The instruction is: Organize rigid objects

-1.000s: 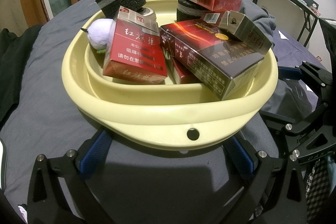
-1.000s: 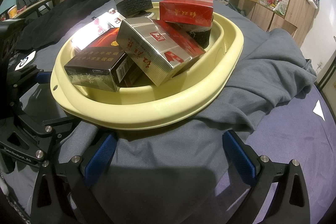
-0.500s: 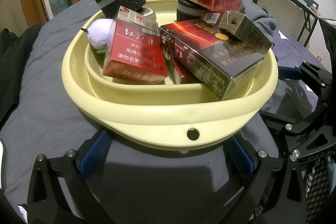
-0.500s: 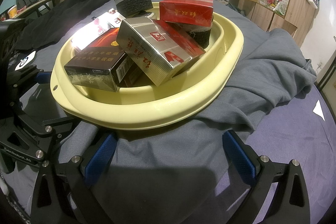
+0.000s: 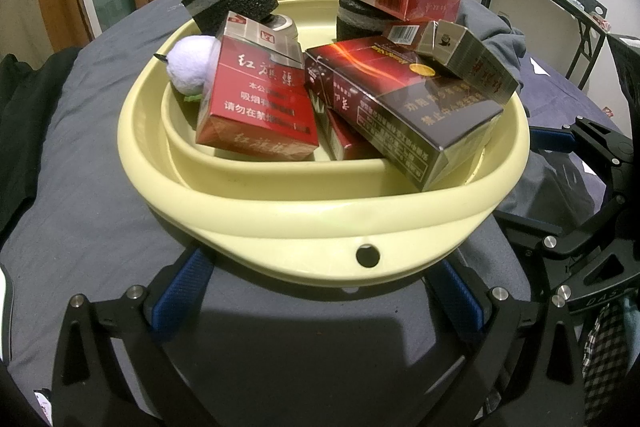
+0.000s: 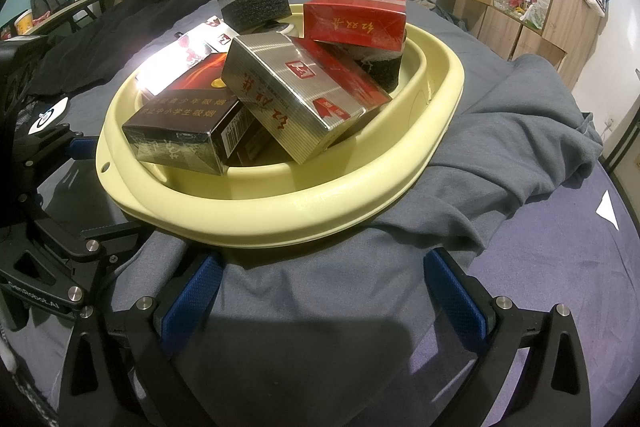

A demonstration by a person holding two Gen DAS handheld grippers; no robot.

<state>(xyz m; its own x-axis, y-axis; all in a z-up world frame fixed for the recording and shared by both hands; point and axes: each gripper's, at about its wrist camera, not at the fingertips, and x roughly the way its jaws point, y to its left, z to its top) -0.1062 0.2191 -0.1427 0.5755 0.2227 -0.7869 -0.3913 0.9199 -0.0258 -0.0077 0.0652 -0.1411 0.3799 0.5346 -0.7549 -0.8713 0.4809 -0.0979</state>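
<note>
1. Basin [image 5: 320, 223] is piled full: cigarette boxes [image 5: 256, 107], two black sponges [image 5: 232, 1], a white pom-pom [image 5: 190, 65] at 10 o'clock.
2. Left gripper [image 5: 320, 295] and right gripper [image 6: 320, 291] both gape wide, holding nothing, parked at the basin's 6 o'clock rim.
3. Looks basically done to me; nothing loose on the grey cloth [image 6: 500, 147].

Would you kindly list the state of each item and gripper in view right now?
Basin: upright on the grey cloth, full.
Dark box: tilted, end resting on the basin rim.
Silver box: tilted atop the dark box.
Red box: resting on a sponge.
Left gripper: open, empty.
Right gripper: open, empty.
</note>
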